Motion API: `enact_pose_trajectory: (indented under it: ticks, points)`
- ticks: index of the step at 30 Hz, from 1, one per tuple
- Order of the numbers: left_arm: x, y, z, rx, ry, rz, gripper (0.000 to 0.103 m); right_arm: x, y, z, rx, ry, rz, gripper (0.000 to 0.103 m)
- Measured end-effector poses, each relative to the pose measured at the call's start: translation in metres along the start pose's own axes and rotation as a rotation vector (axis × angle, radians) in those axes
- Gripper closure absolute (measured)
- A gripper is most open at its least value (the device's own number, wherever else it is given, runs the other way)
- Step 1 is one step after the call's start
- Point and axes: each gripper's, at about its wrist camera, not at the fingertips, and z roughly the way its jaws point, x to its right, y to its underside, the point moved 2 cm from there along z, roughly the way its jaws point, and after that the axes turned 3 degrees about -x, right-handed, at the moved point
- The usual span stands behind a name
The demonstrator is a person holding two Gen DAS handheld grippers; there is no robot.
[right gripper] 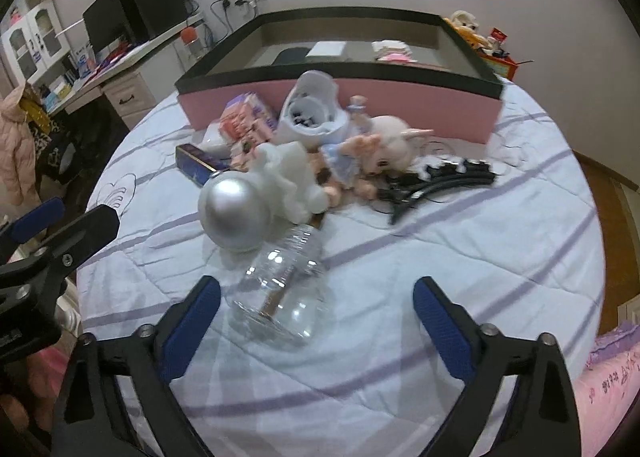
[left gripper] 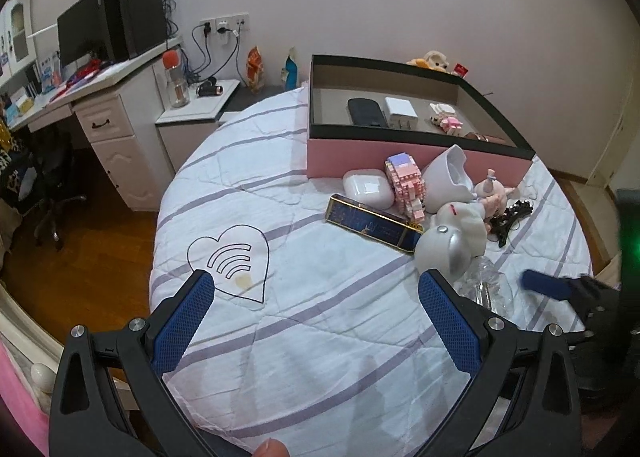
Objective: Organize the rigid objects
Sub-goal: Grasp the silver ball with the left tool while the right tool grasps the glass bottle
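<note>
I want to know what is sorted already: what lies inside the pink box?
Inside the pink box: a dark case, a white charger, a small block figure, a brownish item. The front wall hides the nearest floor.

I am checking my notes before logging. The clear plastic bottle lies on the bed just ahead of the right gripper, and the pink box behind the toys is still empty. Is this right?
Not quite. The pink box is not empty: the left wrist view shows a dark case, a white charger and a small block figure inside. The clear plastic bottle does lie just ahead of the open right gripper.

Both wrist views downward, bed (left gripper: 320, 337) shared.
</note>
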Motion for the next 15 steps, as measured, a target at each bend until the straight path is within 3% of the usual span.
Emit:
enact_pose_trajectory:
  ticks: [4,5,15]
  points:
    - [0.002,0.001,0.003,-0.006,0.007,0.004,0.000,-0.004,0.002,0.005,0.016,0.040,-0.031,0.046]
    - [0.003,0.001,0.003,-0.006,0.010,0.005,0.000,-0.001,0.003,0.003,0.018,0.028,-0.024,0.048]
    - [0.036,0.000,0.012,-0.016,0.072,0.051,0.000,0.033,0.014,-0.019,0.043,0.009,0.019,0.048]
